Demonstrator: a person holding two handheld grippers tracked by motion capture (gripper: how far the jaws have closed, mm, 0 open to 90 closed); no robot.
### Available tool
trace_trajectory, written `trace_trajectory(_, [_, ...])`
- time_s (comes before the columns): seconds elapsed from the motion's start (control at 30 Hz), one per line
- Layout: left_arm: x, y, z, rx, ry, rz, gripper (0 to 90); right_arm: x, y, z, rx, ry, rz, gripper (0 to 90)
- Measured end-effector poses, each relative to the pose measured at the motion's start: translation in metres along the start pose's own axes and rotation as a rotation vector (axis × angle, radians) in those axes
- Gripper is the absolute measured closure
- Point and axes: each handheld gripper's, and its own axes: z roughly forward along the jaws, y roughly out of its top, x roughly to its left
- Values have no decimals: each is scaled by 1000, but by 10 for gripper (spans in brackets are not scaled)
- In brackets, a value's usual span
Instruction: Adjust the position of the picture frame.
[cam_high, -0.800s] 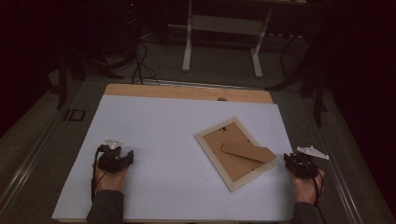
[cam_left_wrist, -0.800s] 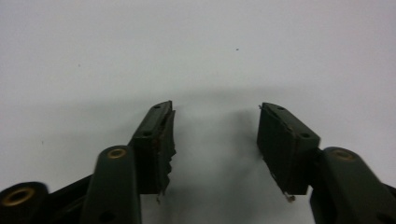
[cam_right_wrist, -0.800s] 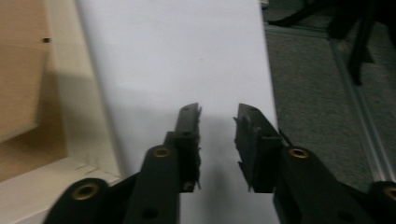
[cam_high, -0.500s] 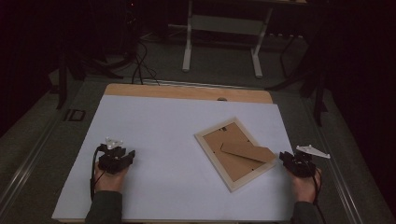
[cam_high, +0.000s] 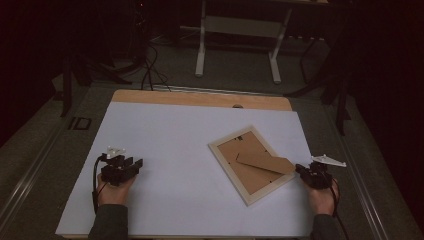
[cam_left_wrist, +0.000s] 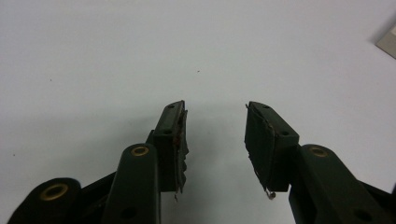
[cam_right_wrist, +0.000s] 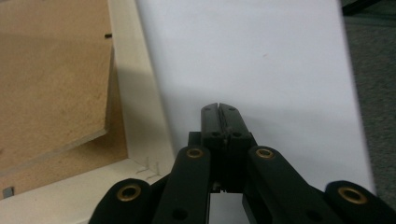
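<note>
My left gripper (cam_high: 131, 165) sits half open and empty well left of the picture frame (cam_high: 251, 164), which lies face-down right of center, long axis diagonal, just beside my closed, nearer right gripper (cam_high: 303, 170).

Pale wood picture frame (cam_high: 248, 199), brown backing board (cam_high: 240, 152), white table sheet (cam_high: 175, 130)

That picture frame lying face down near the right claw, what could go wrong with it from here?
The right gripper is shut, right beside the picture frame; closed jaws may just push the frame across the white sheet instead of gripping it. The prop stand on the back sits raised and loose-looking, so it could snag or bend. The left gripper is open and far off, so it cannot steady anything yet.
</note>
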Motion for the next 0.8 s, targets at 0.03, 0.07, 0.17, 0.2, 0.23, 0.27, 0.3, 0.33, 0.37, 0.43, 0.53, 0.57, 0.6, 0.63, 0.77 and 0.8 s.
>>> trace_trajectory(0.03, [0, 0, 0, 1, 2, 6, 593, 1, 0, 1, 6, 5, -7, 898])
trace_trajectory(0.07, [-1, 0, 0, 2, -4, 6, 591, 2, 1, 2, 11, 8, -12, 898])
trace_trajectory(0.17, [-2, 0, 0, 5, -31, 0, 591, 5, 1, 3, 24, 15, -23, 898])
trace_trajectory(0.2, [-3, 0, 0, 5, -39, -6, 591, 5, 1, 3, 26, 18, -16, 897])
trace_trajectory(0.23, [-4, 0, 0, 5, -42, -3, 591, 4, 0, 3, 24, 21, -11, 898])
trace_trajectory(0.27, [-5, 0, 0, 6, -40, 0, 592, 4, 0, 3, 24, 25, -9, 898])
trace_trajectory(0.3, [-6, 0, 0, 7, -41, 5, 593, 5, 0, 4, 25, 29, -11, 897])
trace_trajectory(0.33, [-6, 0, 0, 9, -42, 9, 595, 5, 0, 3, 28, 32, -14, 897])
trace_trajectory(0.37, [-7, 0, 0, 10, -43, 13, 598, 6, 0, 3, 29, 37, -17, 898])
trace_trajectory(0.43, [-8, 0, 0, 9, -41, 16, 598, 7, 0, 4, 31, 29, -27, 899])
trace_trajectory(0.53, [-10, 0, 0, 6, -42, 24, 598, 8, -1, 3, 31, 39, -14, 899])
trace_trajectory(0.57, [-10, 0, 0, 7, -43, 24, 598, 8, -2, 2, 29, 38, -9, 899])
trace_trajectory(0.6, [-11, 0, 1, 11, -44, 29, 598, 9, -3, 2, 29, 35, -9, 899])
trace_trajectory(0.63, [-12, 0, 2, 12, -42, 28, 598, 11, -3, 2, 30, 37, -13, 899])
trace_trajectory(0.77, [-15, 0, 2, 19, -43, 36, 607, 17, -3, 3, 35, 58, -20, 899])
trace_trajectory(0.8, [-16, 0, 2, 16, -44, 36, 609, 18, -3, 4, 40, 63, -29, 899])
